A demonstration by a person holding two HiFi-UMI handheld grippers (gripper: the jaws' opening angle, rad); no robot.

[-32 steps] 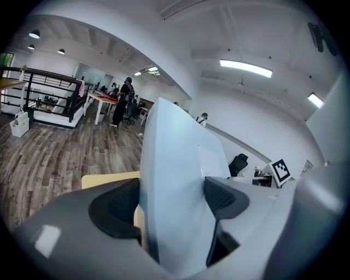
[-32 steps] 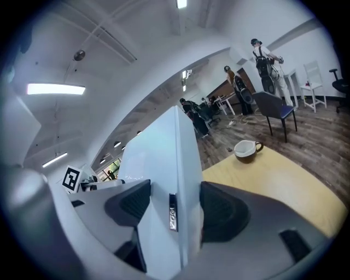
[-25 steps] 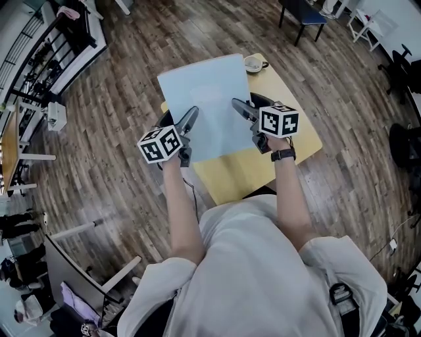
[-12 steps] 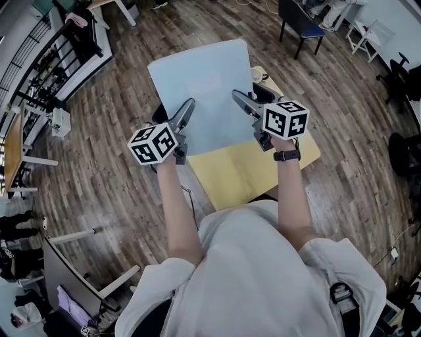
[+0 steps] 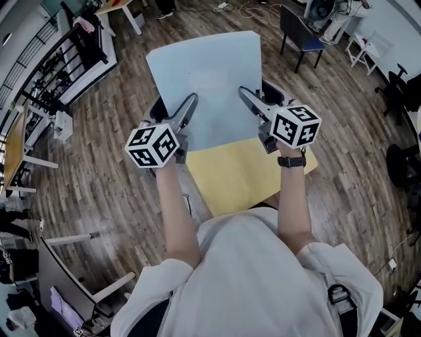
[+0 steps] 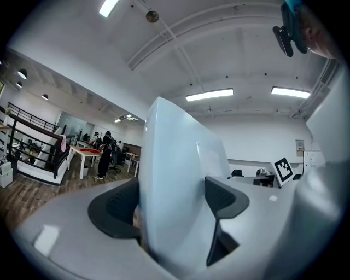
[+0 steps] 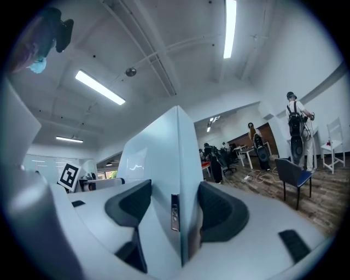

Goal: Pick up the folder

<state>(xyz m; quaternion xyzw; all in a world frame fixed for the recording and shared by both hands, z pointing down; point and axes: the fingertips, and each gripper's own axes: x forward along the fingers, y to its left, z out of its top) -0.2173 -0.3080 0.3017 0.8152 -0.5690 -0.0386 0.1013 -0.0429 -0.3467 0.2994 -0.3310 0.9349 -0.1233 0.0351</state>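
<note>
The folder (image 5: 207, 85) is a large pale blue one, held up off the yellow table (image 5: 243, 174) between both grippers. In the head view my left gripper (image 5: 187, 108) clamps its left edge and my right gripper (image 5: 250, 99) its right edge. The left gripper view shows the folder (image 6: 175, 191) standing upright between the dark pads (image 6: 117, 213), with the left gripper (image 6: 169, 210) shut on it. Seen in the right gripper view, the folder's edge (image 7: 164, 175) with a small metal clip sits between the pads (image 7: 221, 210), and the right gripper (image 7: 175, 210) is shut on it.
A blue chair (image 5: 299, 29) stands beyond the table at the upper right. White tables (image 5: 115, 10) and a black railing (image 5: 59, 66) lie to the upper left. People stand far off in the room (image 6: 104, 156) (image 7: 295, 128). Wooden floor surrounds the table.
Both grippers have risen together with the folder, lifting it off the yellow table. The cup at the table's far edge is now hidden behind the folder.
</note>
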